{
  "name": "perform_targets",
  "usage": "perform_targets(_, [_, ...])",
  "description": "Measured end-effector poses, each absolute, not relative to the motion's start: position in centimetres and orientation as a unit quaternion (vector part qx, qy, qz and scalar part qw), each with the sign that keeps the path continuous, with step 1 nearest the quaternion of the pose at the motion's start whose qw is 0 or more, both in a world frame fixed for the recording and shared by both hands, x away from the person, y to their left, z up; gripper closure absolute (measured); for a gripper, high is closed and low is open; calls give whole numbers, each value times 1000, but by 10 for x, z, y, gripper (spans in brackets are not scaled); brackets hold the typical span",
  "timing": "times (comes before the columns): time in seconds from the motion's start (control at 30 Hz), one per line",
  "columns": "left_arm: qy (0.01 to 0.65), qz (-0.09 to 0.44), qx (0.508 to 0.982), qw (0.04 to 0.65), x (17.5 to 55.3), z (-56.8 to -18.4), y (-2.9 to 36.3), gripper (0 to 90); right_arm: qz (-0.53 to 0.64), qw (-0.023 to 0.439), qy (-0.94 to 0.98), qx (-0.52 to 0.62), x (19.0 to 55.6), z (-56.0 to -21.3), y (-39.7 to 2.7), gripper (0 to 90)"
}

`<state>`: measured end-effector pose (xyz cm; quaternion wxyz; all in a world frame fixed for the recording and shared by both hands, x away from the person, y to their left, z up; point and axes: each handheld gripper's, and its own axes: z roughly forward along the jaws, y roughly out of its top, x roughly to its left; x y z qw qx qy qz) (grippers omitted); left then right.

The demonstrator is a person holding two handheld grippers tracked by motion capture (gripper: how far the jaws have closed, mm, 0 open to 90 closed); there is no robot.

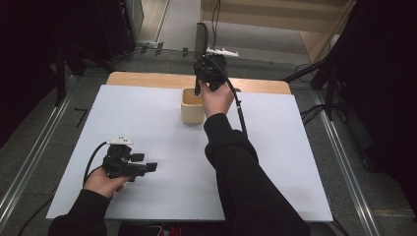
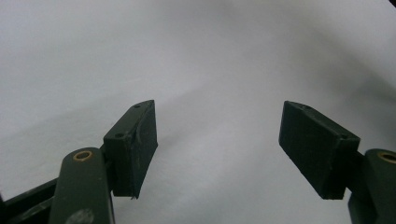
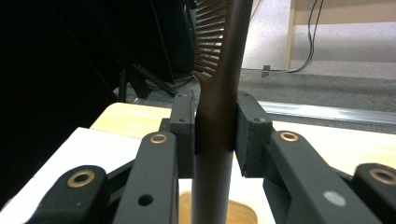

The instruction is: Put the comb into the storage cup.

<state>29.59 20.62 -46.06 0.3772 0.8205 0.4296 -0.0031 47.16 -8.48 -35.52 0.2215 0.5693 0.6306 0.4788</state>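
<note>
Nearest the person, the left gripper lies low over the white sheet-covered tabletop, held in the left hand; its black fingers stand spread wide with bare white surface between them; farther off, the right gripper is raised in the right hand, its fingers pinching the handle of a dark brown plastic comb that stands upright, teeth above the fingers, handle end pointing down; directly below the fingers sits a pale wooden square-sided cup, its open mouth under the handle's lower end; beyond the fingers lies the tabletop's bare wooden far edge.
</note>
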Motion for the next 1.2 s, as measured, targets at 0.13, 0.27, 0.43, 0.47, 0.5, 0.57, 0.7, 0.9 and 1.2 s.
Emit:
perform_targets(0.13, [430, -3, 820, 377, 296, -461, 206, 285, 472, 229, 635, 567, 472, -357, -84, 702])
perform_targets(0.27, [430, -2, 821, 376, 296, -460, 207, 285, 471, 228, 635, 568, 473, -359, -84, 702])
perform_targets(0.43, [433, -3, 818, 379, 297, -460, 208, 286, 471, 226, 634, 570, 474, -361, -84, 702])
perform_targets(0.47, [433, -4, 818, 378, 297, -460, 208, 285, 469, 228, 634, 570, 474, -362, -84, 702])
perform_targets(0.5, [434, -4, 818, 378, 297, -460, 208, 285, 470, 229, 635, 569, 474, -363, -84, 702])
perform_targets(0.57, [433, -3, 819, 377, 297, -460, 208, 285, 469, 231, 635, 569, 474, -365, -84, 702])
perform_targets(0.7, [433, -3, 819, 376, 297, -461, 208, 286, 467, 227, 635, 572, 473, -369, -84, 702])
perform_targets(0.9, [434, -2, 818, 377, 298, -461, 209, 285, 467, 227, 634, 574, 473, -377, -87, 703])
perform_targets(1.2, [430, 2, 820, 378, 297, -460, 208, 286, 464, 221, 643, 568, 472, -387, -84, 702])
